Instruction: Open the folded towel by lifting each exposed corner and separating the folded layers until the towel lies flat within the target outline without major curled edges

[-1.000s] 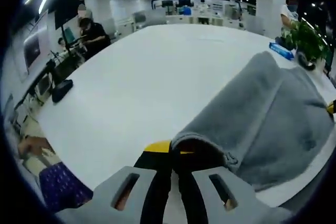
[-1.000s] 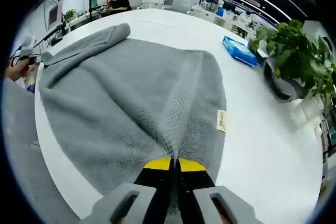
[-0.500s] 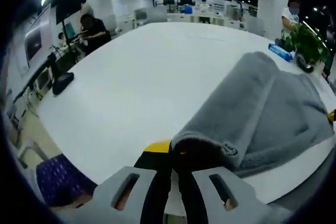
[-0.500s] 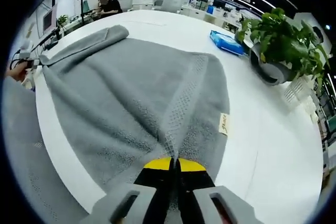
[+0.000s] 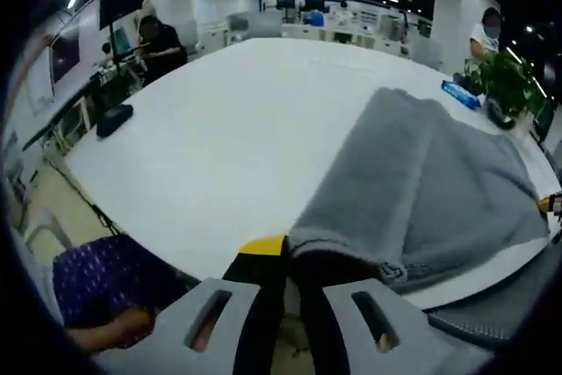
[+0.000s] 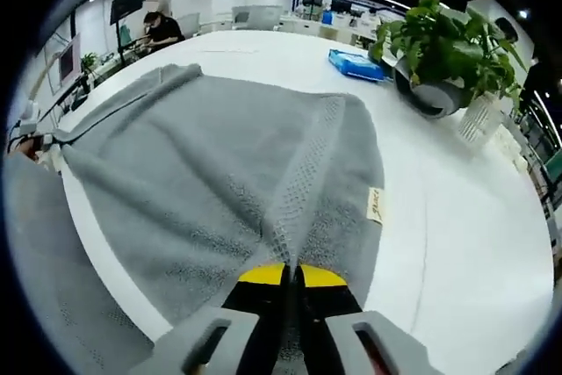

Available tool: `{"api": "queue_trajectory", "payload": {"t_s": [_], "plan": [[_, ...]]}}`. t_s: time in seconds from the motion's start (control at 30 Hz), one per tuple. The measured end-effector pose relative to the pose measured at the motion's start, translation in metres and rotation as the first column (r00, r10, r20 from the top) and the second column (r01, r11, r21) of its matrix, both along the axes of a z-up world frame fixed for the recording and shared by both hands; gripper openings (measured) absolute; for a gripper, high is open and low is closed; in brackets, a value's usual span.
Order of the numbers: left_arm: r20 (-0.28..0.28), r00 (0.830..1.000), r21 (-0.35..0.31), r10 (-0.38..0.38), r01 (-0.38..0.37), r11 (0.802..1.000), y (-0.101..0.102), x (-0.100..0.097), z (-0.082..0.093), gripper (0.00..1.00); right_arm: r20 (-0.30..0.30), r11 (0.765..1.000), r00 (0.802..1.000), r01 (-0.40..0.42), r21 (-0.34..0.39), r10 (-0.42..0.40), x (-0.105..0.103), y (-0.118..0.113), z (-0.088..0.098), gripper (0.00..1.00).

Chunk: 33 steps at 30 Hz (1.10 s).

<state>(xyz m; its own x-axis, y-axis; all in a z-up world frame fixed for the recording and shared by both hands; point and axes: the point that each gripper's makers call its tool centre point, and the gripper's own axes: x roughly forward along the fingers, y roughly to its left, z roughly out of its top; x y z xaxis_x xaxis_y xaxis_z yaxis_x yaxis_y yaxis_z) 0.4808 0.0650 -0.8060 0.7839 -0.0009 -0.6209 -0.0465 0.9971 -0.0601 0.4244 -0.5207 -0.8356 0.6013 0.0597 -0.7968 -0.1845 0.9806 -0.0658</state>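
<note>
A grey towel (image 5: pixel 421 182) lies across the white table (image 5: pixel 219 129), one long side still rolled into a thick fold. My left gripper (image 5: pixel 290 283) is shut on a corner of the towel at the near table edge. In the right gripper view the same grey towel (image 6: pixel 219 173) spreads out wide, with a woven band and a small label (image 6: pixel 375 204) near its edge. My right gripper (image 6: pixel 290 287) is shut on another corner of the towel, pinching the cloth into radiating creases. The left gripper (image 6: pixel 22 120) appears at the far left edge of the right gripper view.
A potted plant (image 6: pixel 439 50) and a blue box (image 6: pixel 356 63) stand on the white table (image 6: pixel 465 217) beyond the towel. A dark object (image 5: pixel 114 118) lies near the table's left edge. People sit at desks in the background. A blue patterned chair (image 5: pixel 114 283) is below the table edge.
Both grippers have pulled back toward the near table edge with their corners held, dragging the towel along. The towel looks flatter and more stretched out.
</note>
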Motion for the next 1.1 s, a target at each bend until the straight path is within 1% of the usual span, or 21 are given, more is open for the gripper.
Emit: {"api": "queue_trajectory", "payload": {"t_s": [0.03,0.1,0.17,0.2,0.23,0.27,0.33,0.37,0.43,0.47,0.57,0.63,0.73,0.8,0.9,1.0,1.03,1.07,1.1], "plan": [[0.008,1.0,-0.002,0.002,-0.002,1.0,0.001,-0.001,0.002,0.04,0.0,1.0,1.0,-0.001,0.003,0.001,0.0,0.001,0.0,0.04],[0.04,0.999,-0.004,0.004,-0.004,1.0,0.002,-0.006,0.013,0.05,0.002,1.0,1.0,-0.006,0.02,0.006,0.0,0.003,0.001,0.08],[0.054,0.999,0.012,-0.007,0.006,1.0,0.002,-0.009,0.023,0.05,0.023,0.997,1.0,0.002,0.079,-0.004,0.003,0.009,0.005,0.14],[0.062,0.998,0.021,-0.01,0.008,1.0,0.002,-0.01,0.028,0.06,0.048,0.993,0.999,-0.007,0.115,0.001,0.007,0.014,0.011,0.16],[0.072,0.997,0.031,-0.015,0.013,0.999,0.001,-0.01,0.035,0.06,0.066,0.993,0.998,-0.014,0.12,0.006,0.01,0.015,0.016,0.18],[0.081,0.997,0.037,-0.02,0.017,0.999,0.0,-0.009,0.039,0.06,0.077,0.993,0.997,-0.021,0.113,0.012,0.013,0.015,0.02,0.19],[0.106,0.994,0.047,-0.034,0.029,0.998,-0.004,-0.004,0.051,0.07,0.105,0.994,0.993,-0.061,0.09,0.052,0.023,0.018,0.03,0.2],[0.121,0.991,0.048,-0.049,0.044,0.998,-0.009,0.001,0.057,0.07,0.116,0.994,0.991,-0.079,0.079,0.069,0.029,0.021,0.035,0.21],[0.127,0.989,0.047,-0.082,0.076,0.996,-0.018,0.009,0.063,0.08,0.118,0.994,0.989,-0.092,0.064,0.084,0.038,0.023,0.037,0.22],[0.134,0.985,0.057,-0.11,0.103,0.993,-0.026,0.016,0.067,0.09,0.121,0.993,0.988,-0.106,0.054,0.099,0.045,0.024,0.038,0.22],[0.164,0.968,0.101,-0.19,0.175,0.979,-0.045,0.036,0.078,0.1,0.119,0.993,0.987,-0.116,0.033,0.111,0.062,0.025,0.037,0.22],[0.162,0.96,0.107,-0.228,0.212,0.971,-0.058,0.048,0.08,0.11,0.127,0.994,0.986,-0.111,0.02,0.108,0.073,0.022,0.037,0.24],[0.166,0.947,0.103,-0.273,0.259,0.96,-0.076,0.065,0.081,0.11,0.144,0.995,0.985,-0.1,0.003,0.098,0.088,0.016,0.04,0.28],[0.16,0.938,0.106,-0.309,0.294,0.95,-0.09,0.075,0.079,0.12,0.147,0.996,0.985,-0.088,-0.013,0.089,0.097,0.007,0.041,0.31],[0.135,0.911,0.113,-0.389,0.376,0.92,-0.118,0.091,0.069,0.13,0.15,0.997,0.986,-0.071,-0.025,0.074,0.112,-0.008,0.043,0.32],[0.119,0.894,0.114,-0.432,0.42,0.9,-0.139,0.101,0.06,0.17,0.146,0.998,0.988,-0.055,-0.027,0.058,0.122,-0.019,0.044,0.33],[0.111,0.884,0.117,-0.455,0.443,0.889,-0.146,0.104,0.057,0.19,0.145,0.998,0.988,-0.052,-0.027,0.055,0.125,-0.022,0.043,0.33],[0.096,0.868,0.125,-0.486,0.474,0.871,-0.156,0.108,0.051,0.19,0.138,0.998,0.989,-0.049,-0.025,0.052,0.129,-0.025,0.041,0.33],[0.089,0.862,0.134,-0.498,0.485,0.864,-0.161,0.112,0.048,0.2,0.131,0.999,0.99,-0.049,-0.025,0.051,0.13,-0.027,0.039,0.33]]}}
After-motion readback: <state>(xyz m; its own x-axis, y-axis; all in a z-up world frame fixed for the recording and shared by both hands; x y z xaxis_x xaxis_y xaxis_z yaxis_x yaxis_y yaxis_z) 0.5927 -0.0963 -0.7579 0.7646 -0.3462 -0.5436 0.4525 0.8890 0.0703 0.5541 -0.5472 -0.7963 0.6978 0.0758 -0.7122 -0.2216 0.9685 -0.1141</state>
